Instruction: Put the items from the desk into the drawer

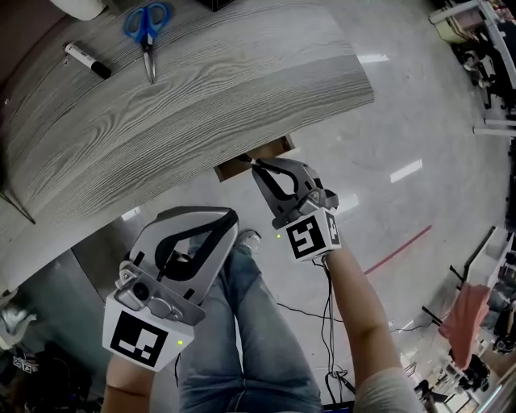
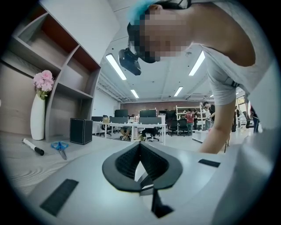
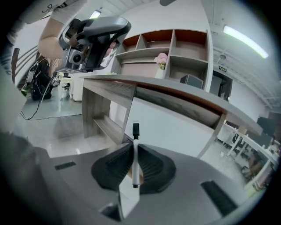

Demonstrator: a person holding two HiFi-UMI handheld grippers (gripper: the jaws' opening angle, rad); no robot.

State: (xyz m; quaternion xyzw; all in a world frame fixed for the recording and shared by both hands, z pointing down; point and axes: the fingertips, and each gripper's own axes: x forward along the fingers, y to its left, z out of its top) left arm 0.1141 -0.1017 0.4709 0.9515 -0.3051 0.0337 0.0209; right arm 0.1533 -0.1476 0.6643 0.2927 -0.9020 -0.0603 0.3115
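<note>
A white marker with a black cap (image 3: pixel 135 154) stands upright between the jaws of my right gripper (image 3: pixel 135 147), which is shut on it. In the head view the right gripper (image 1: pixel 260 167) points at the brown drawer opening (image 1: pixel 240 165) just under the desk's front edge. A second black-and-white marker (image 1: pixel 87 60) and blue-handled scissors (image 1: pixel 147 24) lie on the grey wood desk top (image 1: pixel 201 89). My left gripper (image 1: pixel 226 216) hangs below the desk edge over the person's leg, shut with nothing in it. The left gripper view shows the marker (image 2: pixel 33 146) and the scissors (image 2: pixel 59 147) far off to the left.
A white vase with pink flowers (image 2: pixel 38 118) and a black box (image 2: pixel 81 131) stand at the desk's back, by wall shelves (image 2: pixel 66 74). Desk legs and a low shelf (image 3: pixel 103 123) are under the desk. Cables (image 1: pixel 322 314) run over the floor near the person's jeans (image 1: pixel 242 339).
</note>
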